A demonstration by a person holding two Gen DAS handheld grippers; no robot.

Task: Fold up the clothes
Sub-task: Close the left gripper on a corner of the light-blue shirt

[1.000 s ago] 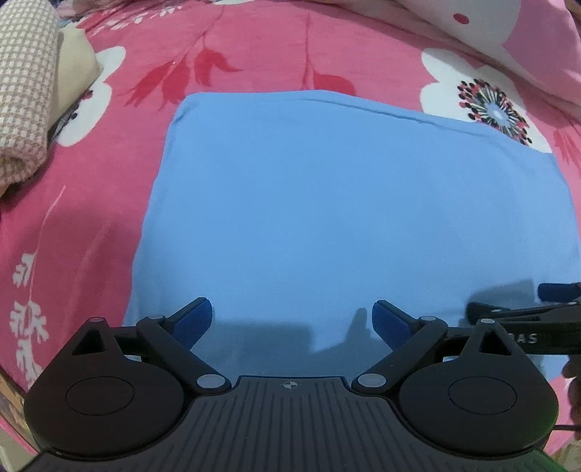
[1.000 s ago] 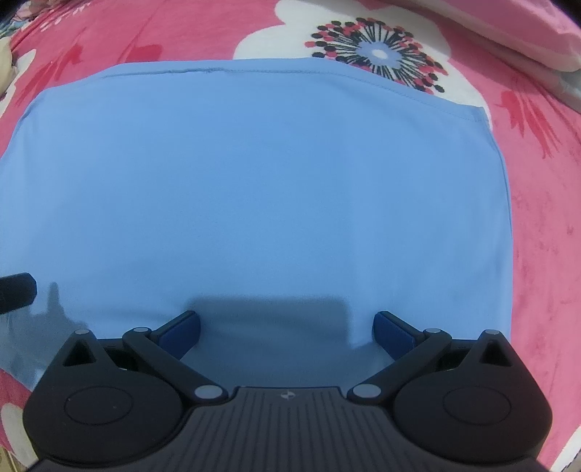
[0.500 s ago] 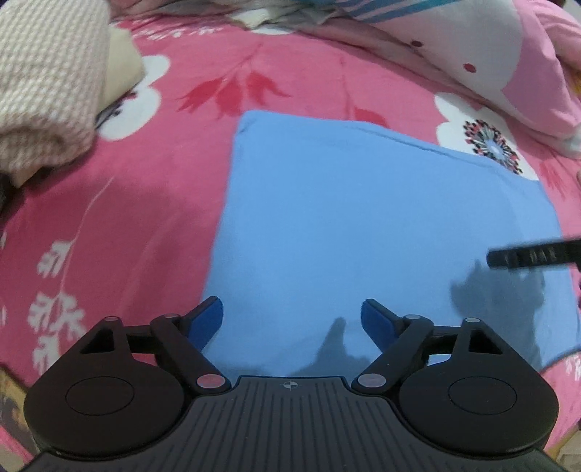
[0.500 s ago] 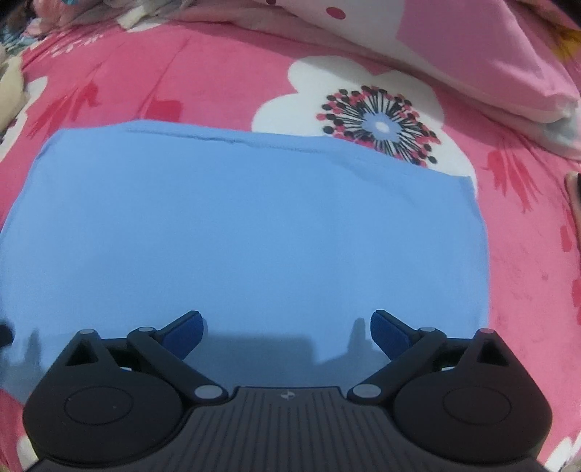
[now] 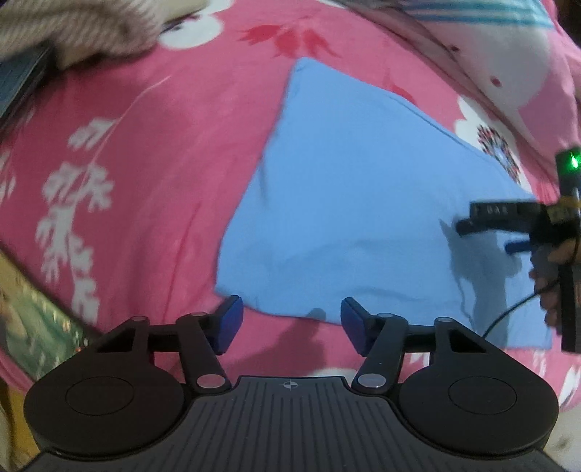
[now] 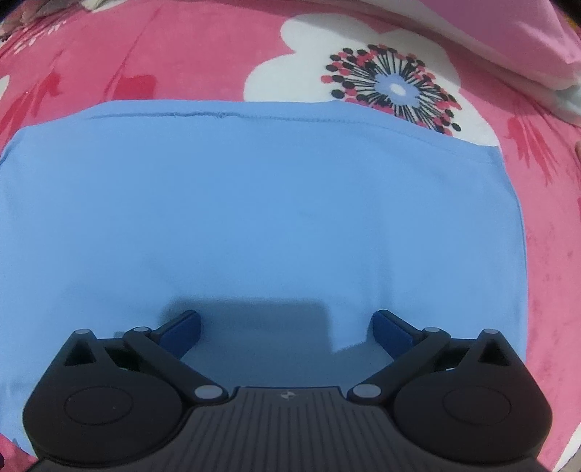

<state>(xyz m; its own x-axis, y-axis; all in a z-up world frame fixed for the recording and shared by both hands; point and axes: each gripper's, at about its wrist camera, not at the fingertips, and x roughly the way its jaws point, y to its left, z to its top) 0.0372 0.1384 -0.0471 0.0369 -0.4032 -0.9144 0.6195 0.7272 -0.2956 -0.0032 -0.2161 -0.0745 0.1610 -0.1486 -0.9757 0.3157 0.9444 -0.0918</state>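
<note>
A light blue folded garment (image 5: 363, 203) lies flat on a pink floral bedspread (image 5: 145, 145). My left gripper (image 5: 290, 323) is open and empty, its fingertips at the garment's near left corner, just off the cloth. The right wrist view shows the same blue garment (image 6: 254, 203) filling the middle, with a hem seam along its far edge. My right gripper (image 6: 287, 326) hovers open over its near part with nothing between the fingers. It also appears as the right gripper (image 5: 483, 232) at the right edge of the left wrist view, above the garment and held by a hand (image 5: 555, 268).
A checked beige cloth pile (image 5: 72, 29) sits at the far left. A pink and white pillow (image 5: 526, 72) lies at the far right, seen too as the pillow (image 6: 508, 36). A dark flat object (image 5: 18, 80) is at the left edge. The bed's edge (image 5: 43, 319) runs along the near left.
My left gripper has pulled back and swung left, off the garment to its near left corner, its fingers somewhat closer together. My right gripper rose, then came back closer over the cloth.
</note>
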